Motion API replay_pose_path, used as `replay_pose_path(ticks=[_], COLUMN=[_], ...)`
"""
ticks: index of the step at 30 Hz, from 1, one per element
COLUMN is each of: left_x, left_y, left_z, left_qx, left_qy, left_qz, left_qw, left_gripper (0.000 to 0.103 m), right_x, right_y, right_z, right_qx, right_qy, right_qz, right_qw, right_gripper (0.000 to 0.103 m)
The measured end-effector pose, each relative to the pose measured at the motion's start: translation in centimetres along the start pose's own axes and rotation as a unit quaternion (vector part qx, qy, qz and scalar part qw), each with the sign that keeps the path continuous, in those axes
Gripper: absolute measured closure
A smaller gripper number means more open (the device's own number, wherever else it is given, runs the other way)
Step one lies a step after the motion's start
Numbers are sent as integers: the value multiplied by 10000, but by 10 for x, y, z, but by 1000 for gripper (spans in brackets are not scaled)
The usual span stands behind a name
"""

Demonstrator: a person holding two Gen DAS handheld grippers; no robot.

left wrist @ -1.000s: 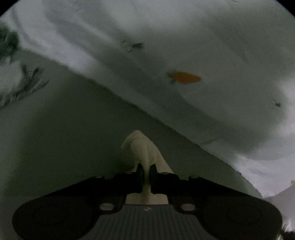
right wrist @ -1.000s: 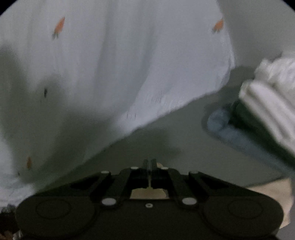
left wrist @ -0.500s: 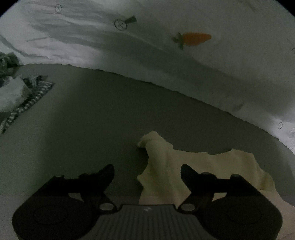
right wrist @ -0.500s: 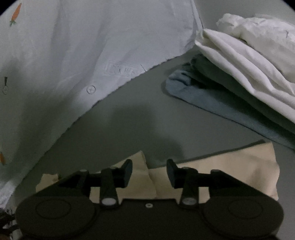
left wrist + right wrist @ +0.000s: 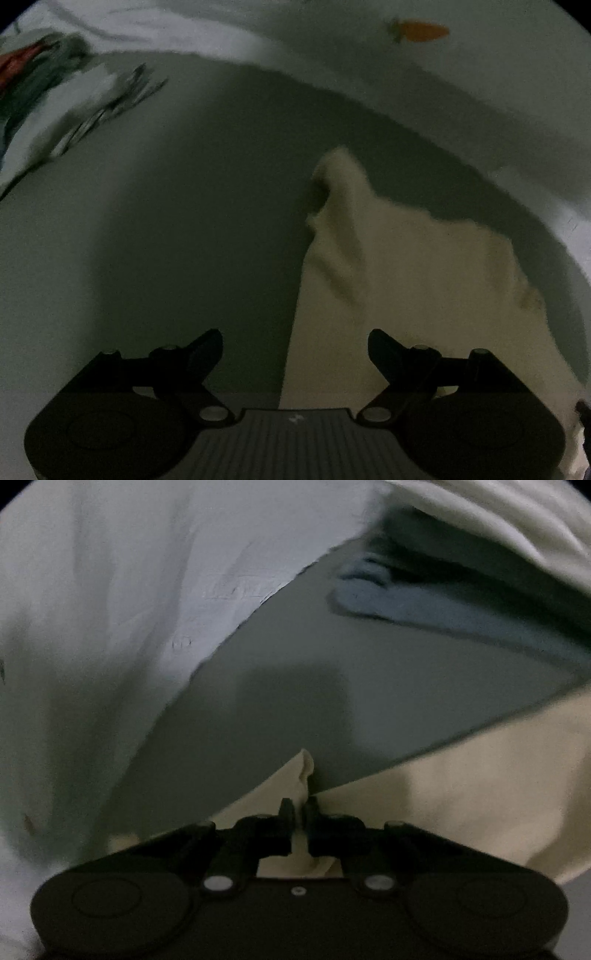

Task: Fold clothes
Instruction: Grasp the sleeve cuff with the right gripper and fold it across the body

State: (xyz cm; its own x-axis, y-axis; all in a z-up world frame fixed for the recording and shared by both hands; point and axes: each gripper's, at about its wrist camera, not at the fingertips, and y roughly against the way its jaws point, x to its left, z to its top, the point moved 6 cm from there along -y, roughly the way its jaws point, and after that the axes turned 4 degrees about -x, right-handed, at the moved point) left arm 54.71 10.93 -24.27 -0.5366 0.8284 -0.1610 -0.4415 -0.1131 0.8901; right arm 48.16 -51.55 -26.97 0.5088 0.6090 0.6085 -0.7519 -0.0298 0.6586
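In the left wrist view we see the left hand-held gripper (image 5: 295, 350) at the bottom of the frame with its two fingers spread wide and nothing between them. The cream cloth (image 5: 406, 280) lies on the grey bench (image 5: 166, 229), filling the lower right of the frame; its left edge runs up between the fingers to a rumpled, raised corner just above the centre. Across the top and down the right side stretches the white shirt (image 5: 480, 85), with an orange carrot print (image 5: 419, 31) near the upper right. At the upper left sits a blurred heap of clothes (image 5: 55, 96), with dark green, red and striped parts; we cannot make out the separate pieces.

In the right wrist view the right hand-held gripper (image 5: 299, 812) is low in the centre, its fingers pinched together on a fold of the cream cloth (image 5: 461, 786), which rises in a small peak just above the tips and spreads away to the lower right. The white shirt (image 5: 129, 609) covers the left half of this frame, a button showing near its edge. At the upper right lies a stack of folded clothes (image 5: 443, 602), with a blue piece lowest, a dark one on it and white cloth on top. The bare bench (image 5: 295, 701) fills the middle.
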Motion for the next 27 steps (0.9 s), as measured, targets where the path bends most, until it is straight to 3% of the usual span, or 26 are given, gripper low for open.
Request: replay_pose_path(ticks=[4, 9, 12, 16, 20, 27], left_x=[6, 14, 7, -3, 1, 14], left_y=[7, 6, 4, 1, 6, 28], left_z=[-26, -50, -55, -63, -69, -91], left_qx=[217, 344, 272, 249, 388, 432], left_qy=[-94, -59, -393, -898, -735, -733], left_qz=[27, 182, 261, 380, 325, 374], left_qw=[9997, 9992, 9985, 9949, 9960, 9957], left_gripper=[17, 16, 13, 7, 7, 7], right_x=[-12, -5, 8, 23, 40, 70], right_y=[13, 34, 40, 40, 42, 72], right_z=[-1, -7, -18, -45, -75, -130], right_qx=[-153, -197, 31, 459, 982, 1817], right_qy=[-1213, -2125, -2428, -3031, -3284, -2839], right_qz=[872, 2145, 2621, 3219, 3560, 3682], right_qw=[9887, 9531, 9340, 8958, 8694, 8665], right_gripper=[98, 98, 98, 98, 98, 98])
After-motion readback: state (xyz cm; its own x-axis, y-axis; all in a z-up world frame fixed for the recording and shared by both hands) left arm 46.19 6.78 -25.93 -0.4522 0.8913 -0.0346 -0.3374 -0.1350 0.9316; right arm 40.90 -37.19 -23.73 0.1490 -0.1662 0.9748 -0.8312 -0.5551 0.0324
